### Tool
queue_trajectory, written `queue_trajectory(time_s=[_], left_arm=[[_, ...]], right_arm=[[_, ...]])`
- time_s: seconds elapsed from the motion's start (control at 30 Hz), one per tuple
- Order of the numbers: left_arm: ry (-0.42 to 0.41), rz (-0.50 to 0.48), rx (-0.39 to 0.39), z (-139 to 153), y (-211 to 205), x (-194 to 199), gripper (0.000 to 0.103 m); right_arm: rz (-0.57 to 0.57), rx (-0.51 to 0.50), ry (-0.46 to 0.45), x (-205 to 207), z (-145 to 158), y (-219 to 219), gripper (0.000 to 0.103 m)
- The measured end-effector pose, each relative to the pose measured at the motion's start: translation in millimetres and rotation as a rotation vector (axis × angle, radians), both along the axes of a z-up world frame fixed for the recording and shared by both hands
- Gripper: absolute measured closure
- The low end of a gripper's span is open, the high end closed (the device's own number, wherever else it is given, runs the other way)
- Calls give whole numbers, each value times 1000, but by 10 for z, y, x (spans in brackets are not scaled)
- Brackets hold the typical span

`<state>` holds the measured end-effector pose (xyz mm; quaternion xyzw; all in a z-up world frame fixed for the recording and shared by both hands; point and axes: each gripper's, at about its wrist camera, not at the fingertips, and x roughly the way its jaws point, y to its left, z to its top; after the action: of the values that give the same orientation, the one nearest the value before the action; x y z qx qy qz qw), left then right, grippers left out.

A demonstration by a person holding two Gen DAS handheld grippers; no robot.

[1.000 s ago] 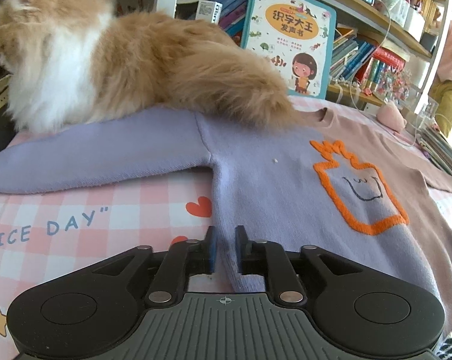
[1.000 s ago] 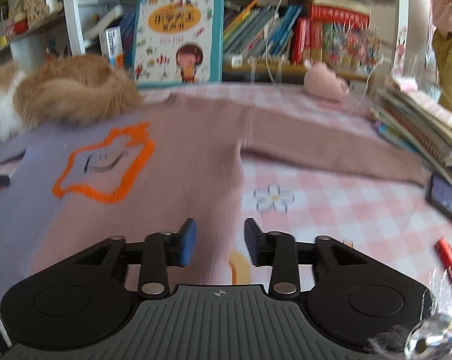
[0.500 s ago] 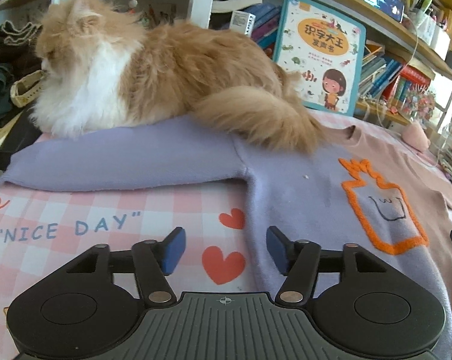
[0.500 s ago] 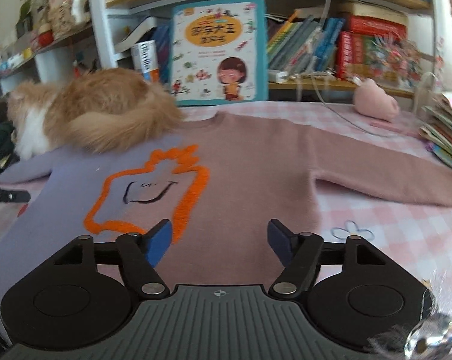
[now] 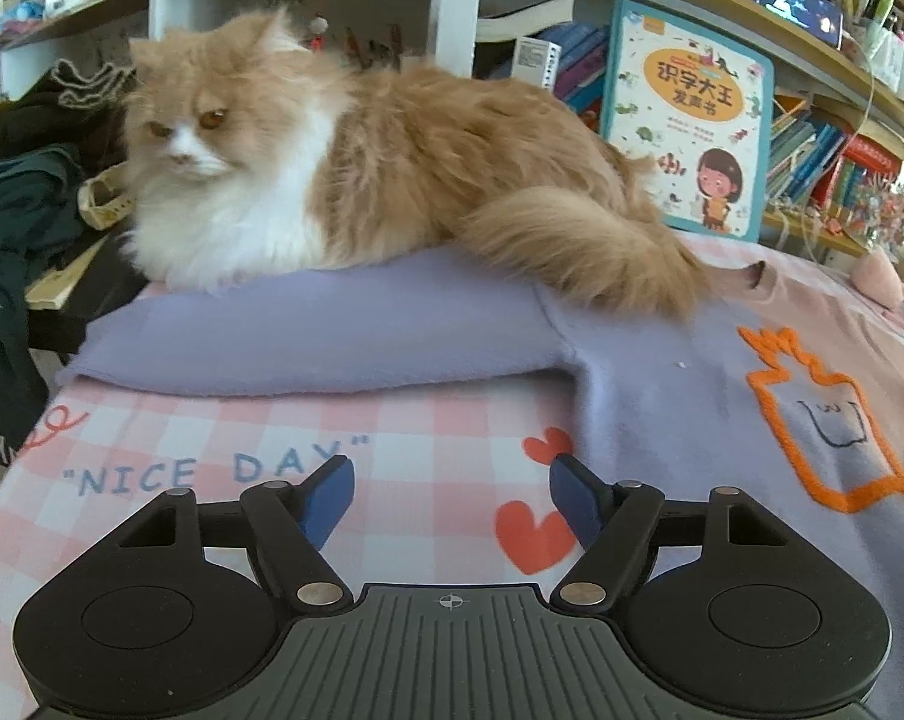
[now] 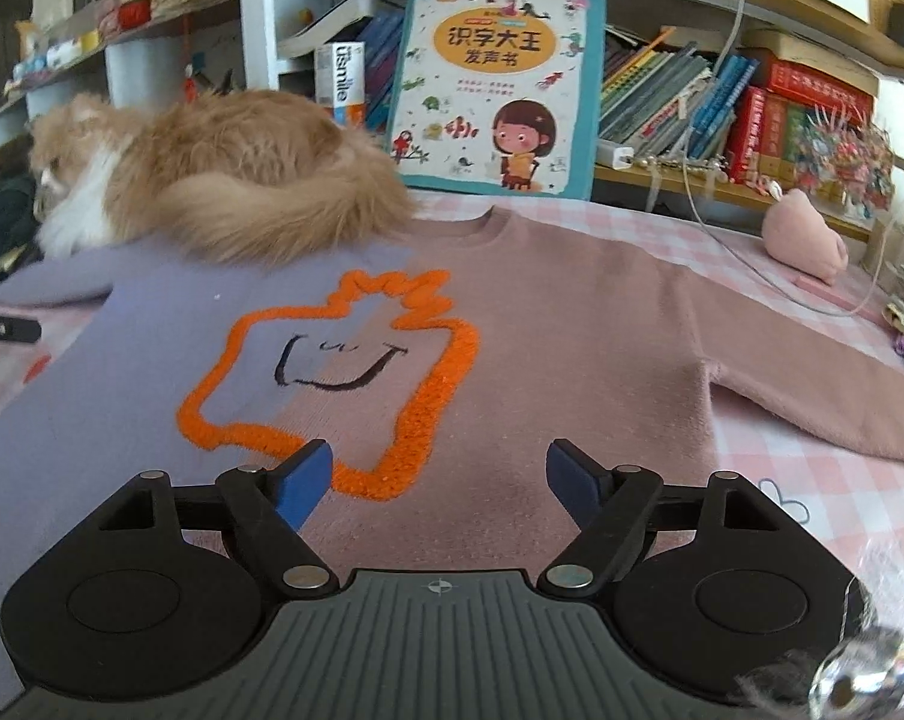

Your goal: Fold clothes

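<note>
**Pink checked cloth, sweater spread flat**

Bookshelves behind; pink checked cloth (image 5: 152, 438) below. Left gripper (image 5: 452, 495) spread wide, holding nothing, above the cloth beside the sweater (image 6: 571, 330). Right gripper (image 6: 440, 480) equally wide, empty, over the hem. Left view only: cat's (image 5: 344, 168) face, lilac sleeve (image 5: 308, 336) under it. Right view only: pink sleeve (image 6: 823, 396), pink plush (image 6: 805, 240).
</note>
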<state>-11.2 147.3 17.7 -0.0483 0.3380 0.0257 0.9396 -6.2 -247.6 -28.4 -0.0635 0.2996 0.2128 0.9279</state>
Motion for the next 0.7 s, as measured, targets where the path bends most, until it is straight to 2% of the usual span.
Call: queue_trajectory(time_s=[0.13, 0.7], left_arm=[[-8, 28, 16, 16, 79, -13, 28], [-40, 182, 53, 83, 495, 38, 28]], right_arm=[[7, -38, -12, -8, -35, 53, 25], [6, -14, 13, 42, -72, 59, 21]])
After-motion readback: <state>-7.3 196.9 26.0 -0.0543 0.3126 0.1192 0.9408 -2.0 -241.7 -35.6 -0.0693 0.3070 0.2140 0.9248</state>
